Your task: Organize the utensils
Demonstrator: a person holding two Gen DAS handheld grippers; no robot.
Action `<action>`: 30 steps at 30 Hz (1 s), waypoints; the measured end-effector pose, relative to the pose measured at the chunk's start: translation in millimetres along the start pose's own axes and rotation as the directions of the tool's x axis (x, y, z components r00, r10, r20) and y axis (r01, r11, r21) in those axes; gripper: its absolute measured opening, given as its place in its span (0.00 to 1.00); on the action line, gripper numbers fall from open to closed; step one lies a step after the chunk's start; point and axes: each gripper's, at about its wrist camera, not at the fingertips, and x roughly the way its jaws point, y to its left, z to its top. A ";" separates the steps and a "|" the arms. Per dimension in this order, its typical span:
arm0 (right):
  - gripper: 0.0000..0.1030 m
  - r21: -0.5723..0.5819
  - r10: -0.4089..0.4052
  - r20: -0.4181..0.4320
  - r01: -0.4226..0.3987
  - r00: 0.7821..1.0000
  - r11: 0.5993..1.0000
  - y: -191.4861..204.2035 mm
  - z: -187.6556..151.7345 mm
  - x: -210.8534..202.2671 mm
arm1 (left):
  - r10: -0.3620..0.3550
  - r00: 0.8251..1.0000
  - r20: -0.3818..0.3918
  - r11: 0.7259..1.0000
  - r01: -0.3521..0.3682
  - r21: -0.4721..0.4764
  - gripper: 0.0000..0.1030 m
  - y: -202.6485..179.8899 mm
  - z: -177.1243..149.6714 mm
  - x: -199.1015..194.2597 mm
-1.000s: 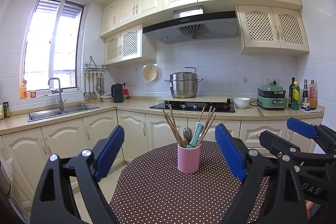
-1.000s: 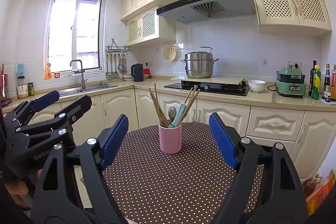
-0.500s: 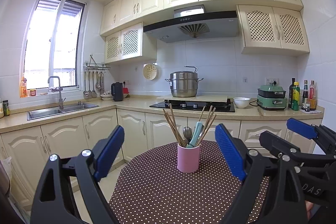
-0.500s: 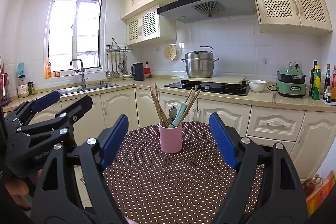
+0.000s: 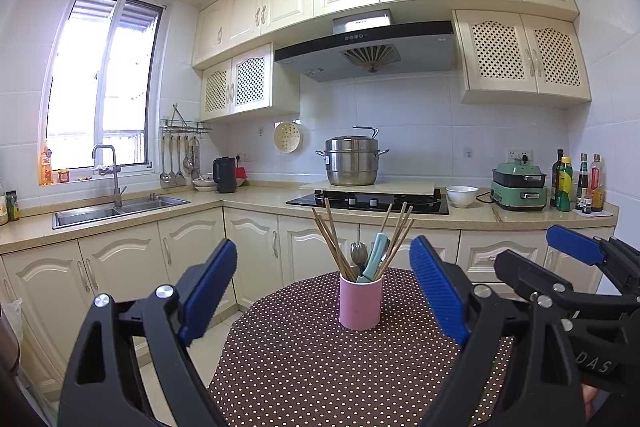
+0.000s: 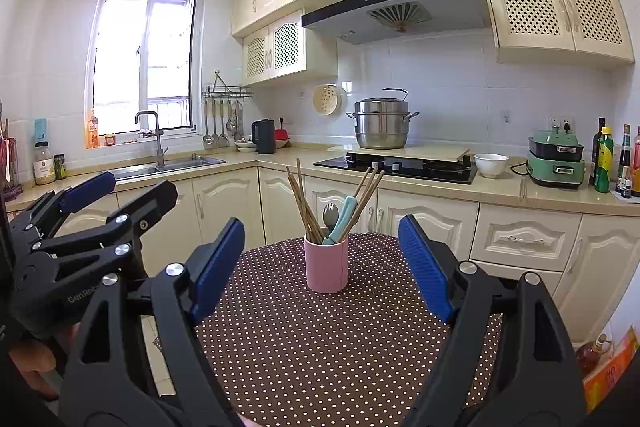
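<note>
Left wrist view shows nothing changed over the last second: left gripper and right gripper stay spread and empty, chopsticks and spoons already upright in the pink cup at twelve o'clock.

black left gripper and right gripper; ribbed blue pads; silver screws

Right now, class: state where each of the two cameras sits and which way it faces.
Left wrist view: on the left claw, facing the pink cup on the dotted table and the stove wall; the right claw shows at right.
Right wrist view: on the right claw, facing the same way; the left claw shows at left, with fingers of a hand.
Shared: cup, table, steel pot, both claws open.
</note>
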 end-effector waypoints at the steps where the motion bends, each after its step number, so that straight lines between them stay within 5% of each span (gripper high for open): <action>1: 0.76 0.000 0.000 0.000 0.000 1.000 1.000 0.4 -0.2 0.0 | 0.000 1.000 0.000 1.000 0.000 0.000 0.84 0.0 -0.3 -0.1; 30: 0.76 0.006 0.000 -0.018 0.000 1.000 1.000 -3.2 -2.6 2.5 | 0.008 1.000 -0.009 1.000 -0.008 0.008 0.84 -2.0 -0.6 2.7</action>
